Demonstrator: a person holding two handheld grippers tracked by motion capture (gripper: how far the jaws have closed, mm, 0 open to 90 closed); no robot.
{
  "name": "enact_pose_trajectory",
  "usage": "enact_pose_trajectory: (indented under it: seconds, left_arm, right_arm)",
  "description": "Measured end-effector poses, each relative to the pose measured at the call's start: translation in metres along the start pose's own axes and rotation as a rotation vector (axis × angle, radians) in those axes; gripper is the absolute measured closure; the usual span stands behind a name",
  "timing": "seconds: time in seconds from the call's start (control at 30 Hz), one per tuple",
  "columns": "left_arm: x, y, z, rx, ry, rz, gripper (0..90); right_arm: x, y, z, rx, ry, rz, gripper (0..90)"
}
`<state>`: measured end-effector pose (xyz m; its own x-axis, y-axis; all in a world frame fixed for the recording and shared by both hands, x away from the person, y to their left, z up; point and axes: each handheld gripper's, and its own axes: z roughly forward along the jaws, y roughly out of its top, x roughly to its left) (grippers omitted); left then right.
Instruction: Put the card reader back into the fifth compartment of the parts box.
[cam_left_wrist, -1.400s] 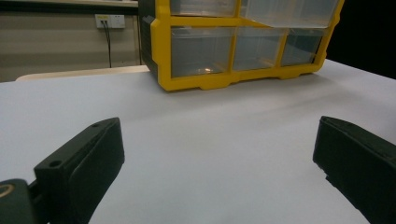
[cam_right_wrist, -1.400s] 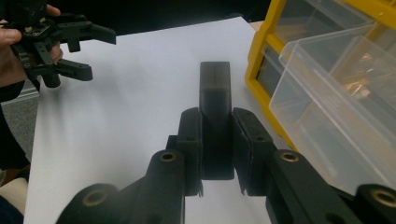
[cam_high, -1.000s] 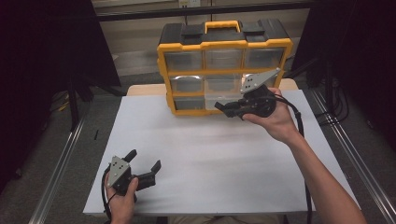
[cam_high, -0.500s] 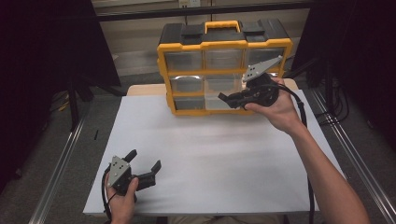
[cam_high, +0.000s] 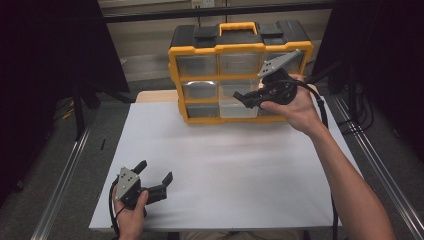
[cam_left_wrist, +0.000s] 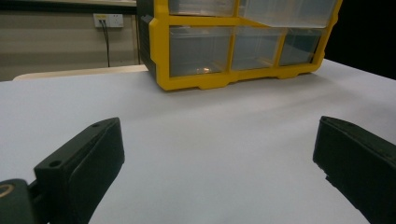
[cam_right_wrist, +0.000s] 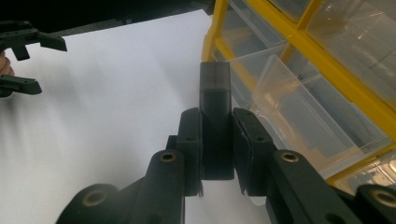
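A yellow and black drawer organizer (cam_high: 240, 47) stands at the table's far edge, and one clear drawer (cam_high: 239, 104) in its middle column is pulled out. My right gripper (cam_high: 241, 98) hovers in front of that drawer, shut on a small black block (cam_right_wrist: 215, 88) that sticks out past its fingers. In the right gripper view the pulled-out drawer (cam_right_wrist: 299, 121) lies just right of the block. At the front left of the table my left gripper (cam_high: 154, 171) rests open with nothing between its fingers (cam_left_wrist: 84, 158), and it faces the organizer (cam_left_wrist: 196, 79).
A white sheet (cam_high: 225, 165) covers the table. Metal rails (cam_high: 65, 180) run along both sides of the table. A cable (cam_high: 325, 120) trails from the right gripper down along the forearm.
My right gripper has risen and drifted slightly right with the black block, closer to the organizer's middle row. The left gripper has stayed put.
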<state>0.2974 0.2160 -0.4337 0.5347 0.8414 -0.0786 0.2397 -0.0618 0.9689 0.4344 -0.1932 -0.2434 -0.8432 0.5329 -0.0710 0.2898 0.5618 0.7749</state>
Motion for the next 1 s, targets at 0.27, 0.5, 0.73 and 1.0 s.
enact_pose_trajectory:
  seconds: [0.27,0.5,0.73,1.0]
  left_arm:
    - [0.0,0.0,-0.001,-0.002,-0.001,0.001,2.2]
    - [0.001,0.0,-0.001,-0.005,-0.001,-0.002,2.2]
    - [0.001,0.0,-0.001,-0.006,-0.001,-0.002,2.2]
    - [0.001,0.0,-0.002,-0.004,0.0,0.0,2.2]
  right_arm:
    - [-0.01,0.008,0.001,0.015,-0.015,0.013,73.7]
    - [-0.021,0.012,0.004,0.039,-0.029,0.035,73.8]
    - [-0.029,0.015,0.012,0.075,-0.038,0.052,73.7]
    - [-0.034,0.025,0.019,0.103,-0.046,0.038,73.7]
